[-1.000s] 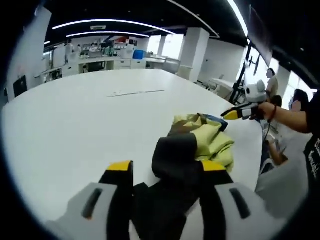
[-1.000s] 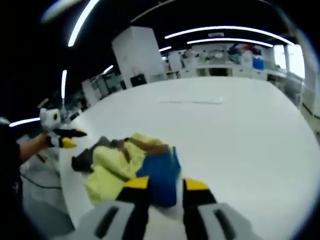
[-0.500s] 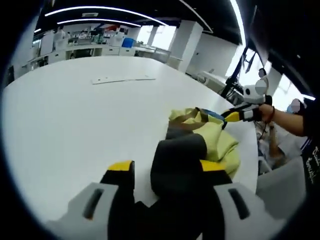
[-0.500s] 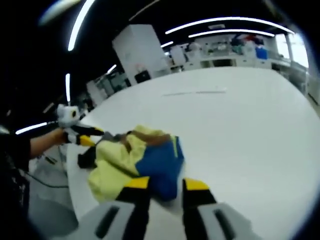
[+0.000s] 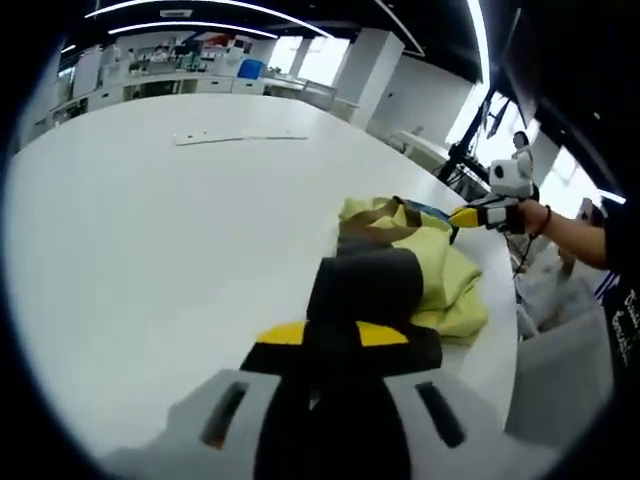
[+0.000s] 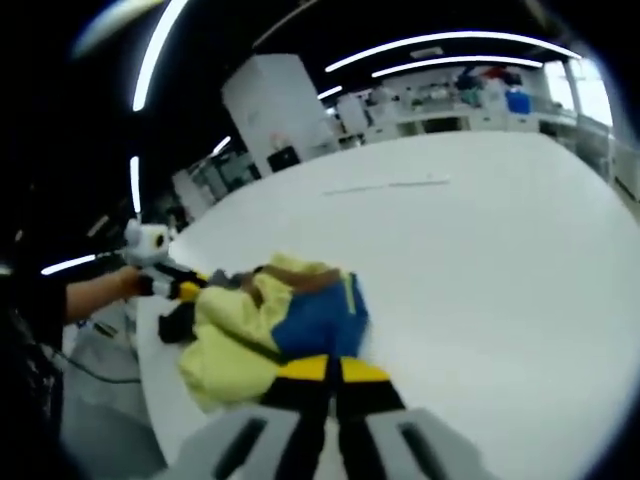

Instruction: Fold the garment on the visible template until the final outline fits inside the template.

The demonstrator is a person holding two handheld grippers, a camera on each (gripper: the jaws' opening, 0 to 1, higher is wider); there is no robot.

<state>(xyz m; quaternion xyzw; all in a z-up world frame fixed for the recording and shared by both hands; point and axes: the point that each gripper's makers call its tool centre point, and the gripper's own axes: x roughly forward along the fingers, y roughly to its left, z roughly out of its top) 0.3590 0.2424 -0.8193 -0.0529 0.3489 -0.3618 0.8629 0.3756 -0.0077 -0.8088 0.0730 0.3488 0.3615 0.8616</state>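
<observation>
A crumpled garment of yellow, blue, brown and black cloth lies near the edge of the white table. My left gripper is shut on the garment's black part, which bulges up just past the yellow fingertips. My right gripper is shut on the near edge of the blue part of the garment. In the left gripper view the right gripper comes in from the right at the blue edge. In the right gripper view the left gripper sits at the garment's dark end, held by a hand.
A thin pale strip lies far out on the table; it is also in the right gripper view. The table's rounded edge runs close beside the garment. People and a stand are beyond that edge. Desks line the back of the room.
Both grippers were open with the cloth between their jaws; now both have shut on it, the left on the black part, the right on the blue edge.
</observation>
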